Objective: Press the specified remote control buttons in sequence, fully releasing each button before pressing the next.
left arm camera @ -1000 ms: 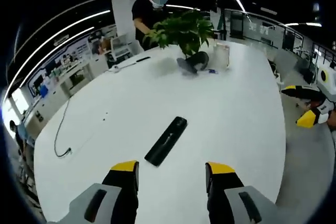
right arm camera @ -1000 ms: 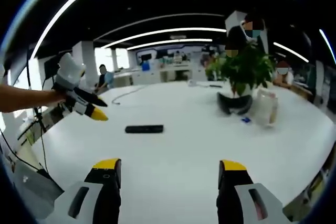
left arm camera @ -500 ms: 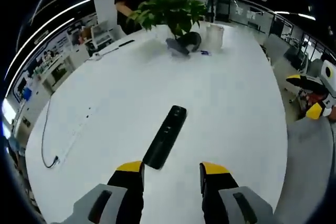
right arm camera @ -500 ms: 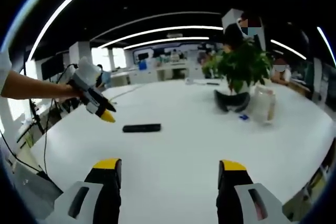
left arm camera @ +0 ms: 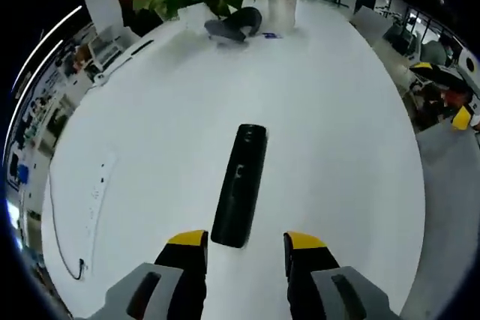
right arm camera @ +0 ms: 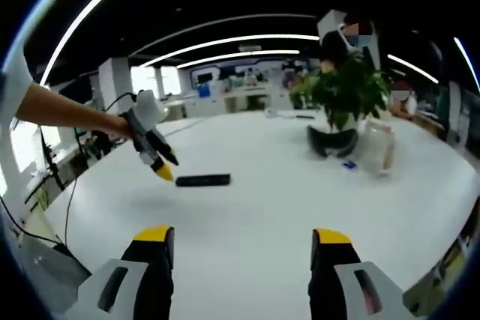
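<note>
Hovering just short of the remote [left arm camera: 240, 185], left gripper [left arm camera: 246, 243] apart, empty.

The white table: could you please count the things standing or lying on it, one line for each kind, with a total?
Remote control: 1
Potted plant: 1
Clear container: 1
Small blue item: 1
Cable: 1
Total: 5

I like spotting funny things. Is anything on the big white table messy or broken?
Nothing stands out. The black remote lies flat and whole on the white table. The potted plant stands upright at the far end, and no spill shows.
</note>
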Demonstrator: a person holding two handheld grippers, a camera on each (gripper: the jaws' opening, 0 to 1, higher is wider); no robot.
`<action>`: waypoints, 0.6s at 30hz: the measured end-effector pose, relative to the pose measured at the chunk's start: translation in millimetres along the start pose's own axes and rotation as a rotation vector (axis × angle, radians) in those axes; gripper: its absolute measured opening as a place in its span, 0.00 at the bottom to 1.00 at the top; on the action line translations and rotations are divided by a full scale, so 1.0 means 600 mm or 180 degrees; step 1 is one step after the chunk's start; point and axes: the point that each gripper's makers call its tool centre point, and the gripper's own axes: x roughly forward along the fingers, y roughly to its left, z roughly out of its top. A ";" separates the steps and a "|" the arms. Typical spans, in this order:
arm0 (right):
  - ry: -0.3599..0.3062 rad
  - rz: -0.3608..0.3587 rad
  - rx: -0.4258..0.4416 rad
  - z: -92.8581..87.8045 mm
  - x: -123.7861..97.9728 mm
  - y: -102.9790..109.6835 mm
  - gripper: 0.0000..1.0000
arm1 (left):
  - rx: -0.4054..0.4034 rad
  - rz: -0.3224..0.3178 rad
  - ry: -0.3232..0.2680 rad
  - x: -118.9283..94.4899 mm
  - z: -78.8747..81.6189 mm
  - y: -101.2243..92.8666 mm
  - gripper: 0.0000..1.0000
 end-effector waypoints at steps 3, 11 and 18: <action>0.0016 0.0003 -0.0004 -0.002 0.000 0.001 0.73 | 0.0056 -0.0070 0.0093 0.011 0.001 0.003 0.41; 0.0054 0.0013 -0.0010 -0.006 0.002 0.002 0.72 | 0.0338 -0.0228 0.0426 0.042 -0.013 0.016 0.39; 0.0090 0.0003 -0.0015 -0.009 0.003 0.001 0.71 | 0.0377 -0.0260 0.0603 0.057 -0.028 0.036 0.38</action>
